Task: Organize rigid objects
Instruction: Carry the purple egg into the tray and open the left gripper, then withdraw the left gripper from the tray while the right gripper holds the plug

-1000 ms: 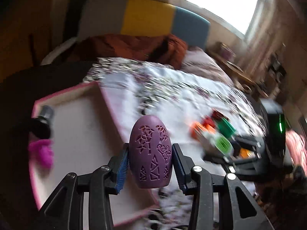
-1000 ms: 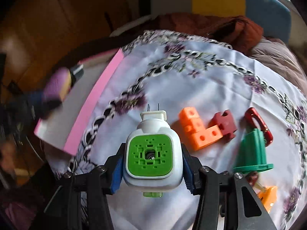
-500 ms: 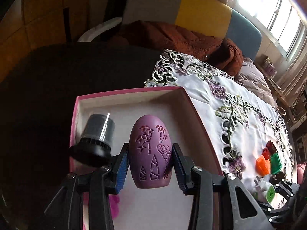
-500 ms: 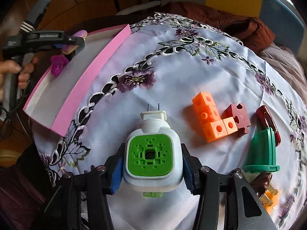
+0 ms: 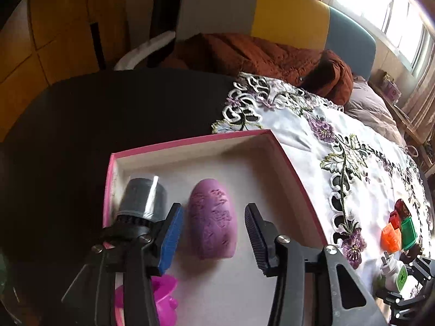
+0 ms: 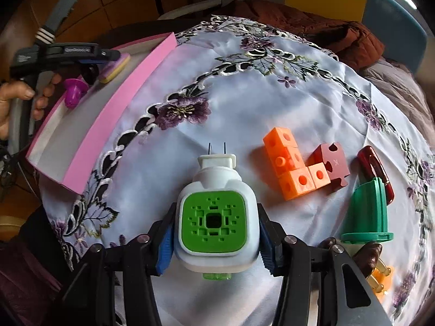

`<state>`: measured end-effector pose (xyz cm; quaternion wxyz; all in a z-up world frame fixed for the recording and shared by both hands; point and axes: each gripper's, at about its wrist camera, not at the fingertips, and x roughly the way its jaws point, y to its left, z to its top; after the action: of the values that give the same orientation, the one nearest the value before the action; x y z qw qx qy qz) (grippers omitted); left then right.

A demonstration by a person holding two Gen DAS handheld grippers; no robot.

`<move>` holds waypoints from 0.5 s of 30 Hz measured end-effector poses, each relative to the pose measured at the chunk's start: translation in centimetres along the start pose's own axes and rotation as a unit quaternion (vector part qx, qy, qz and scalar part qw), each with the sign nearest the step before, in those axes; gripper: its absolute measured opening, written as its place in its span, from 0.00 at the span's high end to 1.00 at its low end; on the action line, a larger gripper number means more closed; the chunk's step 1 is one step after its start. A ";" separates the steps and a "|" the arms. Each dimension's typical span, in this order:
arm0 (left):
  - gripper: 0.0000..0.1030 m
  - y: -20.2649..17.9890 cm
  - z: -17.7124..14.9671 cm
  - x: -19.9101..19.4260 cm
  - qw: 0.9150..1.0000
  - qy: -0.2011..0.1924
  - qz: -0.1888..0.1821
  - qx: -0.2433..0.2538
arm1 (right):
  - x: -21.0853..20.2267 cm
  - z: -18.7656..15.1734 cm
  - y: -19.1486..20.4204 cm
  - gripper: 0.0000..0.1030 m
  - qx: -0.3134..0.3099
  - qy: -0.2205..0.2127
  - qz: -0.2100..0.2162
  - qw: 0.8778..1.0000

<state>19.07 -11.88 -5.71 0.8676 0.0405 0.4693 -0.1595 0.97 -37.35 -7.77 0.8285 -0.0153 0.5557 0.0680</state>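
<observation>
A purple oval piece with cut-out patterns point(image 5: 210, 220) lies on the white floor of the pink-rimmed box point(image 5: 190, 140). My left gripper point(image 5: 213, 212) straddles it with its jaws opening; both pads stand clear of the piece. In the right wrist view the same piece point(image 6: 115, 66) rests in the box point(image 6: 122, 108) under the left gripper point(image 6: 108, 54). My right gripper point(image 6: 214, 214) is shut on a white plug-in device with a green face point(image 6: 214, 222), prongs pointing away, above the embroidered cloth.
A grey-and-black cylinder point(image 5: 144, 201) and a magenta piece point(image 5: 163, 298) share the box. On the cloth lie orange cubes point(image 6: 291, 168), a dark red puzzle block point(image 6: 333, 168), a red carabiner point(image 6: 375, 168), a green cone point(image 6: 367, 212) and an orange plug point(image 6: 380, 274). A hand point(image 6: 16, 103) holds the left gripper.
The left gripper swung from over the cloth to above the box, then its jaws parted and the purple piece came to rest on the box floor. The right gripper kept its grip in place.
</observation>
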 end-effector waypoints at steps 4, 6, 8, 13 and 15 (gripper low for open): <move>0.54 -0.1 -0.9 -1.6 1.000 -0.015 0.020 -0.001 | 0.0 0.0 0.0 0.49 0.000 -0.001 -0.002 1.000; 0.54 -0.3 -1.5 -2.4 0.999 -0.019 0.026 0.004 | 0.1 0.0 0.0 0.49 -0.001 -0.001 -0.003 1.000; 0.54 -0.7 -2.2 -3.4 0.999 -0.024 0.032 0.010 | 0.1 0.0 0.1 0.49 -0.002 -0.002 -0.004 1.000; 0.54 -1.5 -4.2 -6.1 0.998 -0.047 0.029 0.017 | 0.1 -0.1 0.1 0.49 0.001 -0.002 -0.005 1.000; 0.54 -1.7 -4.9 -7.2 0.998 -0.055 0.026 0.019 | 0.1 0.0 0.0 0.49 0.003 -0.002 -0.004 1.000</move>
<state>10.94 -10.68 -2.34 0.8952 0.0601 0.4162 -0.1474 0.96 -37.33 -7.86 0.8297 -0.0154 0.5544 0.0630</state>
